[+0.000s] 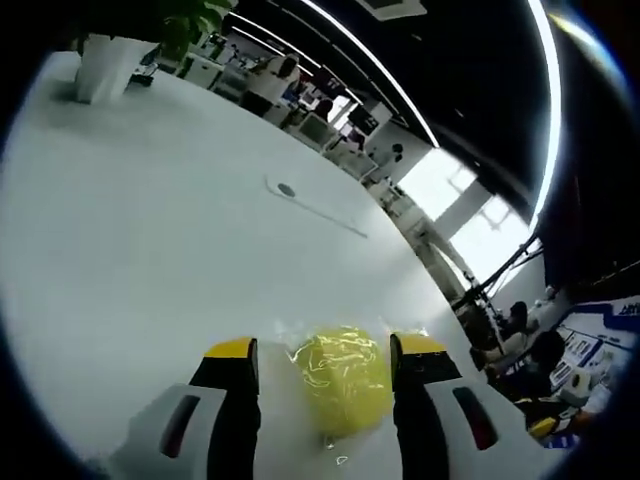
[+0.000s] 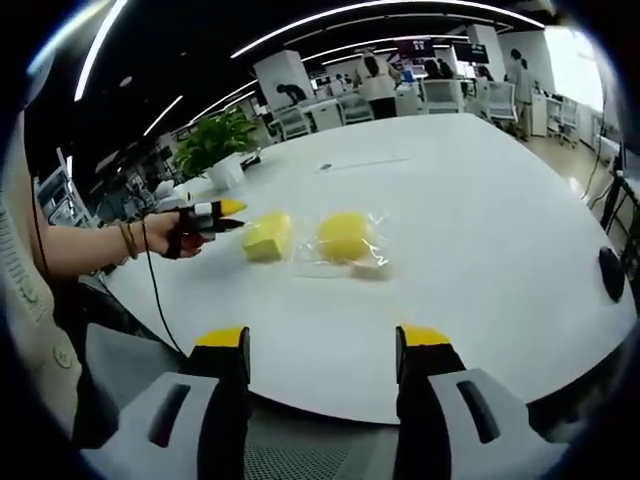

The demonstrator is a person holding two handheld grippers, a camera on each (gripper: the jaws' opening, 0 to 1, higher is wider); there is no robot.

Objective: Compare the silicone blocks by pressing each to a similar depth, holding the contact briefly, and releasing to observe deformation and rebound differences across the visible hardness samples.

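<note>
The left gripper [image 1: 322, 352] has its yellow-tipped jaws spread, straddling a round yellow silicone block [image 1: 343, 377] in clear wrap without visibly touching it. In the right gripper view this block [image 2: 345, 237] lies on the white table [image 2: 480, 230] just beside a squarer yellow block [image 2: 267, 236]. The right gripper [image 2: 322, 340] hangs back over the table edge, jaws apart and empty. A potted plant [image 2: 218, 145] stands at the far edge.

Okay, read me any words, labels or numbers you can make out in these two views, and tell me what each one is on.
No text can be read.
Blue and white board, right edge of the left gripper view: it carries lettering, too blurred to read.
Dark screens in the far office, right gripper view: too small to read.
Yellow blocks in clear wrap: no label visible.
</note>
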